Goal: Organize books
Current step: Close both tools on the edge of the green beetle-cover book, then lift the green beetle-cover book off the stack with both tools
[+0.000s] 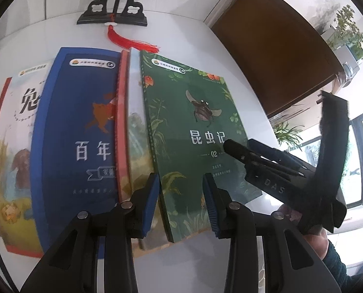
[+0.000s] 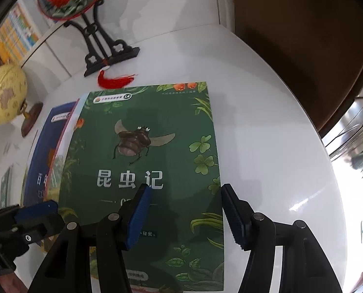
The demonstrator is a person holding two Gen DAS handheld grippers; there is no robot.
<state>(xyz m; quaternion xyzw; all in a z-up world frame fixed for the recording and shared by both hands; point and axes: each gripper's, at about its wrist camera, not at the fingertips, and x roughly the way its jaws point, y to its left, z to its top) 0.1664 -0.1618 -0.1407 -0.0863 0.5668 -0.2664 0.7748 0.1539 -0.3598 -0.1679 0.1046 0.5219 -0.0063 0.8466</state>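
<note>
Several books lie overlapped on a white table. A green insect book lies on top at the right, also in the right wrist view. To its left are a red-edged book, a blue book and a white rabbit book. My left gripper is open, its fingers over the green book's near left part. My right gripper is open over the green book's right edge, and shows from the side in the left wrist view.
A black ornament stand with a red tassel stands behind the books. A yellow globe sits at the far left. A brown cabinet and potted plants are to the right, beyond the table edge.
</note>
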